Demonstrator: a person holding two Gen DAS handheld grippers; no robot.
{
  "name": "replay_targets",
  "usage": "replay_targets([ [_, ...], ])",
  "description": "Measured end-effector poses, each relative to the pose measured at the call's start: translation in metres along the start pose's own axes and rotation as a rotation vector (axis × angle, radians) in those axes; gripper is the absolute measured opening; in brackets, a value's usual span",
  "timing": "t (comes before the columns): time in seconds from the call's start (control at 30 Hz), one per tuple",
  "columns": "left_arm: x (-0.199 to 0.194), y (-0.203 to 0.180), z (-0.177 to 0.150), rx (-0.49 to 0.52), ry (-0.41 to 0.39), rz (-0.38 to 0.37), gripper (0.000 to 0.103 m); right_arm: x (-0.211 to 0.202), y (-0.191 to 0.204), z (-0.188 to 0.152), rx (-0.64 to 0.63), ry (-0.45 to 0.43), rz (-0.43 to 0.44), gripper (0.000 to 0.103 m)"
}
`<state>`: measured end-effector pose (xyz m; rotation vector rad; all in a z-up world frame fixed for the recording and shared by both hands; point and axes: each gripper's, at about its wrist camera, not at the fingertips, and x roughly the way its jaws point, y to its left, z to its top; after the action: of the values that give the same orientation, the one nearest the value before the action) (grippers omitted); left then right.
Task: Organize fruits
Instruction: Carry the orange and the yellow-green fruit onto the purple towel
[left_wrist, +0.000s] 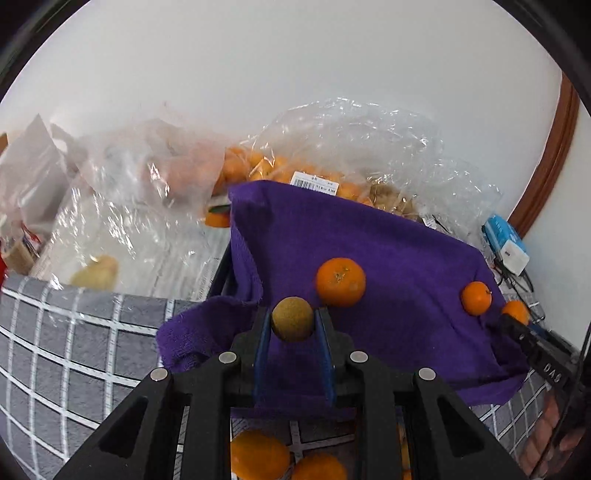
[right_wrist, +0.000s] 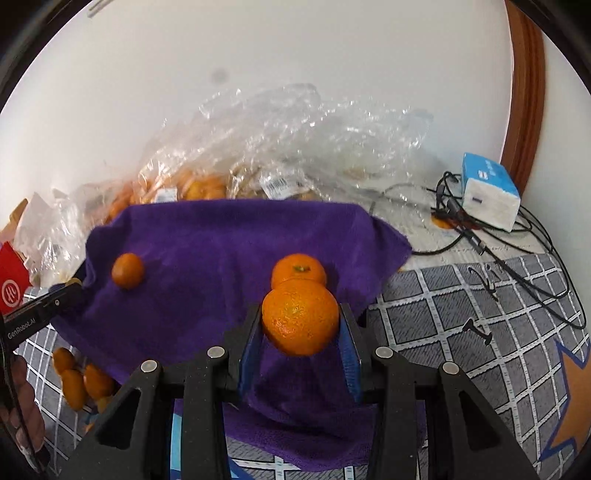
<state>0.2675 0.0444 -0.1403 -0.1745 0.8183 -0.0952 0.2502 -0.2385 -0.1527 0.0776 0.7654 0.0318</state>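
Note:
My left gripper (left_wrist: 292, 319) is shut on a small brown round fruit (left_wrist: 292, 318), held over a purple towel (left_wrist: 388, 240) draped on a box. Two mandarins (left_wrist: 340, 282) (left_wrist: 476, 297) lie on the towel. My right gripper (right_wrist: 300, 322) is shut on a large mandarin (right_wrist: 300, 318) above the same towel (right_wrist: 207, 243); one mandarin (right_wrist: 298, 270) lies just behind it and a smaller one (right_wrist: 127, 270) at the left. The right gripper's tip shows at the right of the left wrist view (left_wrist: 517, 325), holding its mandarin (left_wrist: 515, 311).
Clear plastic bags of mandarins (left_wrist: 258, 166) (right_wrist: 199, 188) lie behind the towel against the white wall. Loose mandarins (left_wrist: 258, 458) (right_wrist: 79, 380) sit on the grey checked cloth (left_wrist: 55, 339). A blue tissue pack (right_wrist: 487, 190) and black cables (right_wrist: 517, 258) lie right.

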Motion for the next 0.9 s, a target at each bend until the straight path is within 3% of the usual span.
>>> replay_targets([
  [0.23, 0.008, 0.007, -0.003, -0.011, 0.034, 0.005, 0.023, 0.008, 0.006, -0.007, -0.025, 0.019, -0.003, 0.039],
  [0.9, 0.013, -0.008, -0.003, 0.095, 0.053, 0.026, 0.023, 0.026, 0.016, -0.013, -0.056, 0.091, -0.020, 0.039],
])
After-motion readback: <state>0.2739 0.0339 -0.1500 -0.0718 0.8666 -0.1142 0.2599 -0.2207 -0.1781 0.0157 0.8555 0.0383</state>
